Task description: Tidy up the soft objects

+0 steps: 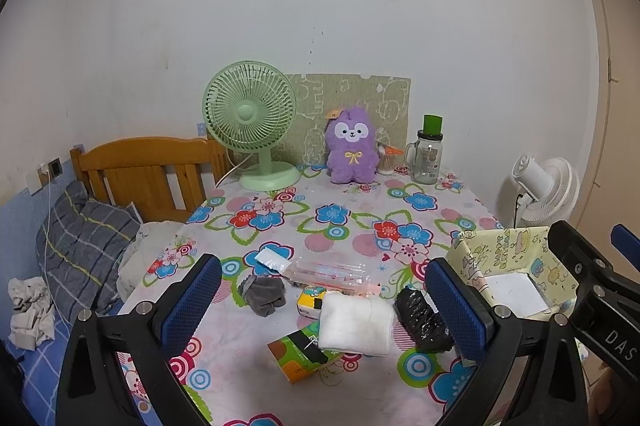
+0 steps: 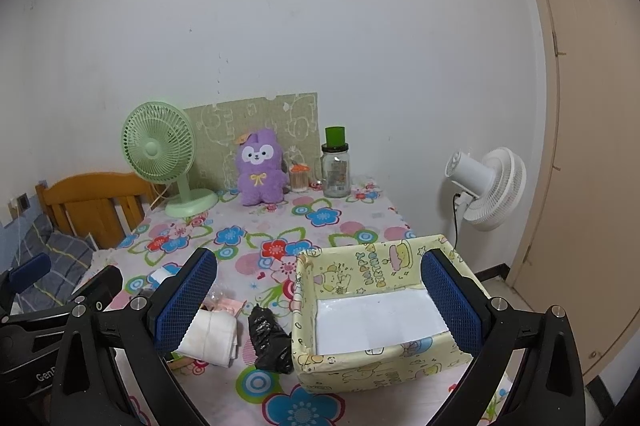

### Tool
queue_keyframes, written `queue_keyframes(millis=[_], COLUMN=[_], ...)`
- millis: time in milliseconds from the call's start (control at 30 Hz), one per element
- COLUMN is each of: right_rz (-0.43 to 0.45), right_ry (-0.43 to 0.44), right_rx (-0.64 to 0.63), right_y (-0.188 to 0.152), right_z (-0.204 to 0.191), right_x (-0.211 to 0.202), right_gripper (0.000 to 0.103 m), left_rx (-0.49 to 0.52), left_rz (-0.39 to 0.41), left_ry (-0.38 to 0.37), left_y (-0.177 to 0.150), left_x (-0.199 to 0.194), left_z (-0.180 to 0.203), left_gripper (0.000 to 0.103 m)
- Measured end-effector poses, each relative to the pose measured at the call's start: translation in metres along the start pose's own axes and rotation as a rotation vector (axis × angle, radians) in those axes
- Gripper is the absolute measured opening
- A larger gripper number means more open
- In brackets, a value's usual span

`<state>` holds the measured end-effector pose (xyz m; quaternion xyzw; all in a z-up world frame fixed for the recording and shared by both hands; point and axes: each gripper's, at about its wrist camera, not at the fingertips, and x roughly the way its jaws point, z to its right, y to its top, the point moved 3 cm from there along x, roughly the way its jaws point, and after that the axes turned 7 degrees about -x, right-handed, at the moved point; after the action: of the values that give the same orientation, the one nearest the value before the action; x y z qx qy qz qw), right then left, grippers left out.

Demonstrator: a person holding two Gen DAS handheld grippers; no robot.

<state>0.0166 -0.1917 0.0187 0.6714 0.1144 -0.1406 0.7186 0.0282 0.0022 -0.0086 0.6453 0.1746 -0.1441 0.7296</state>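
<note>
A folded white cloth [image 1: 357,324] lies on the floral table between a grey sock bundle [image 1: 264,294] and a crumpled black plastic bag [image 1: 422,318]. A small white pouch [image 1: 273,259] and a clear plastic packet [image 1: 332,273] lie behind them. My left gripper [image 1: 324,310] is open and empty, above these items. A yellow cartoon-print box [image 2: 372,310] with a white sheet in its bottom stands at the table's right front. My right gripper [image 2: 320,300] is open and empty, over the box's near left side. The cloth [image 2: 210,336] and the bag [image 2: 270,340] also show in the right wrist view.
A purple plush [image 1: 351,146], a green desk fan [image 1: 252,124], a glass jar with green lid [image 1: 428,156] and a cotton-swab cup [image 1: 386,160] stand along the back wall. A green-orange carton [image 1: 302,352] and a small yellow pack [image 1: 312,300] lie by the cloth. A bed [image 1: 80,250] lies left, a white floor fan [image 2: 490,184] right.
</note>
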Motion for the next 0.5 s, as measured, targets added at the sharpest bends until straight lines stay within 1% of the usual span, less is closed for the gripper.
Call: queue_keyframes(millis=[500], right_rz=[0.008], right_ry=[0.007], right_rx=[0.005], right_y=[0.0035], right_z=[0.0012], right_x=[-0.0052], right_gripper=[0.103], left_rx=[0.003], left_rz=[0.010], left_ry=[0.003], left_y=[-0.0001], left_x=[-0.0041], left_z=[0.0001], left_gripper=[0.101])
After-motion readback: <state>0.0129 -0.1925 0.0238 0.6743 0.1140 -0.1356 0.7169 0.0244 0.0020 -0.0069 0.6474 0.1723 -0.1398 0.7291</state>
